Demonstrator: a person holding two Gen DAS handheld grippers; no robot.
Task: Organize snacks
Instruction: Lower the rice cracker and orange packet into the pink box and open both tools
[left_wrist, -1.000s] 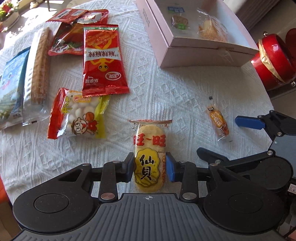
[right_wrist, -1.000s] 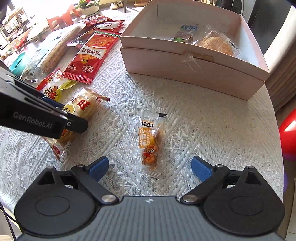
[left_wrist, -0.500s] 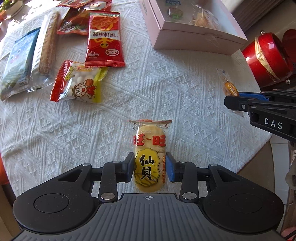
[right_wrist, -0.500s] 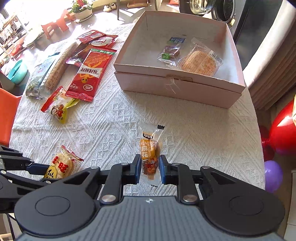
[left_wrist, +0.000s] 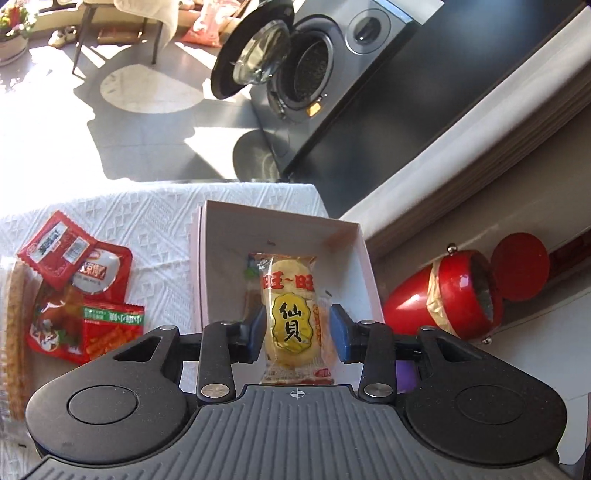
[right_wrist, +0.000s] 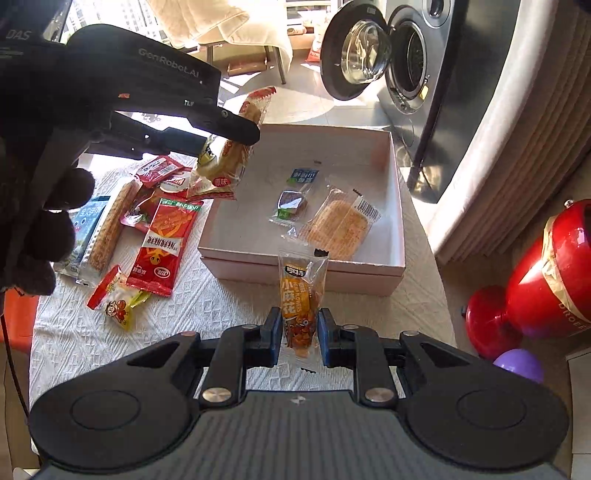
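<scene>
At the far left of the right wrist view a gloved hand (right_wrist: 33, 206) carries the left hand-held gripper (right_wrist: 236, 133), whose pads pinch a yellow rice cracker packet (right_wrist: 225, 162) in the air above the left edge of the white box (right_wrist: 295, 273). Below it on the cloth-covered surface (right_wrist: 221, 310) lie a blue packet (right_wrist: 86, 221), a long biscuit stick packet (right_wrist: 109, 225), several red sachets (right_wrist: 162, 173), a tall red snack bag (right_wrist: 166, 240) and a small red and yellow candy bag (right_wrist: 116, 301), all left of the box. Inside the box rest a small dark sweet in clear wrap (right_wrist: 291, 203) and, just to its right, a flat round cake in clear wrap (right_wrist: 338, 225). Centre foreground, the right hand-held gripper (right_wrist: 300, 334) is pressed together on a slim orange twist-snack packet (right_wrist: 301, 299), held upright and clear of the cloth, in front of the box's near wall. From the left wrist view the cracker packet (left_wrist: 291, 314) hangs over the box interior (left_wrist: 221, 266). Further right stand an open washing machine (right_wrist: 399, 62) and red balloons (right_wrist: 546, 266).
</scene>
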